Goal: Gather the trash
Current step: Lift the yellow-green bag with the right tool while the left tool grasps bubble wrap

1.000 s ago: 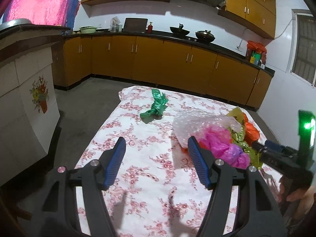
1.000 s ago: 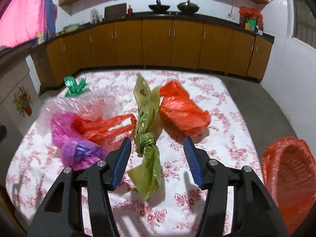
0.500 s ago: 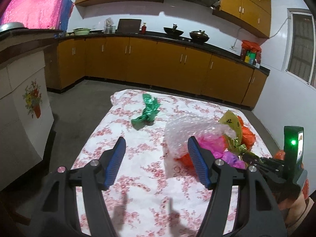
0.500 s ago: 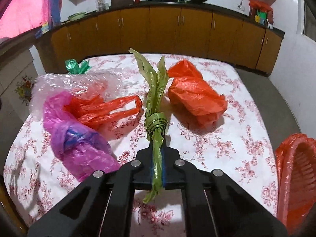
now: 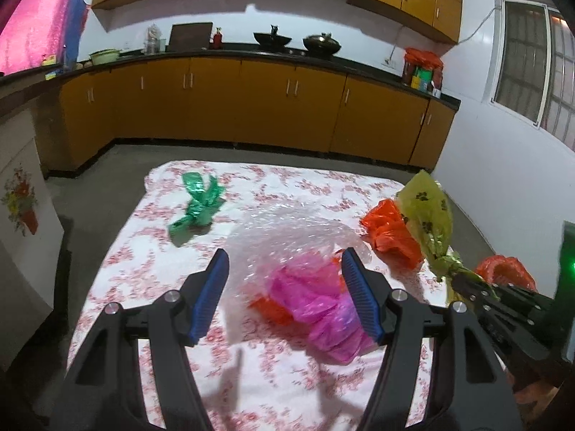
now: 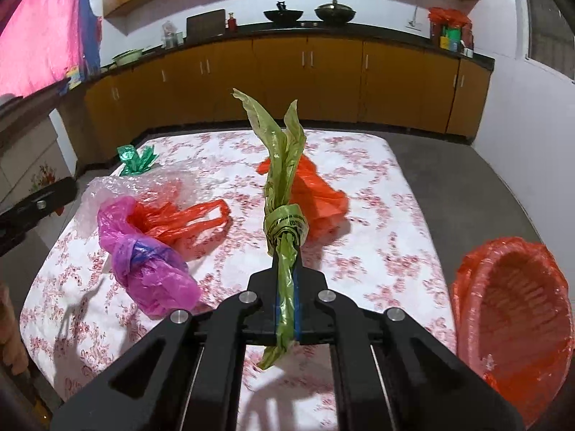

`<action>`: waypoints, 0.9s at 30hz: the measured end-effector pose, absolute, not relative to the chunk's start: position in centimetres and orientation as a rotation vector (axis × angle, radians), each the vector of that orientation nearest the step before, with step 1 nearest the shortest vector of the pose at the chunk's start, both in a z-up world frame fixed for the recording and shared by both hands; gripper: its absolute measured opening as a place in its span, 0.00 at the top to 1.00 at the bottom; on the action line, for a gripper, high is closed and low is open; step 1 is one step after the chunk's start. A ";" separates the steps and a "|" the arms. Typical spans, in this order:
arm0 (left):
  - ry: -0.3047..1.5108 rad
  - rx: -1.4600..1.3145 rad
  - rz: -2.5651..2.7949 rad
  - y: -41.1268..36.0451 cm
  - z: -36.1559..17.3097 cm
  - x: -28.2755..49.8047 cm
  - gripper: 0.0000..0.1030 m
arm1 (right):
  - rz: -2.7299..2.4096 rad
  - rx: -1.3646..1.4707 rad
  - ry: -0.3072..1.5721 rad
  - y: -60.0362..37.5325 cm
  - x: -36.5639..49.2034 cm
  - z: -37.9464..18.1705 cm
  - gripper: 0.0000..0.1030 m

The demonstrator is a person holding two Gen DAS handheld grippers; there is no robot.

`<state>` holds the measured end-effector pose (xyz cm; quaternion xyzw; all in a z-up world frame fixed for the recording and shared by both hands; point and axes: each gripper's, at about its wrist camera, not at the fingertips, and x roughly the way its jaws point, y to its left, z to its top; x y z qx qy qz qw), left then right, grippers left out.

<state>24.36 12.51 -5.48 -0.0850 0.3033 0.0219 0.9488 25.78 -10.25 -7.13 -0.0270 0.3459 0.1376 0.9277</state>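
Basket cut off at right edge

The left gripper is raised above the worktop with its jaws spread wide; the blue ribbed pads face each other and nothing sits between them. The right gripper is raised, with its jaws pressed together on the twisted tail of a yellow-green plastic bag, which stands up beyond the fingertips. In the left wrist view, the right gripper enters from the right edge, angled up and to the left.
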 end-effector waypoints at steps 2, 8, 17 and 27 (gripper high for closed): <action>0.632 -0.190 0.023 12.3 -5.6 25.2 0.38 | 0.276 -0.054 0.712 -10.9 25.7 -7.1 0.95; 0.676 -0.207 0.010 11.8 -6.0 27.4 0.38 | 0.262 -0.047 0.727 -12.2 25.6 -7.6 0.95; 0.758 -0.177 0.001 10.3 -8.1 29.0 0.83 | 0.245 -0.040 0.728 -13.7 25.2 -7.6 0.95; 0.679 -0.176 0.002 10.4 -6.2 27.6 0.95 | 0.229 -0.027 0.716 -15.4 24.4 -7.3 0.95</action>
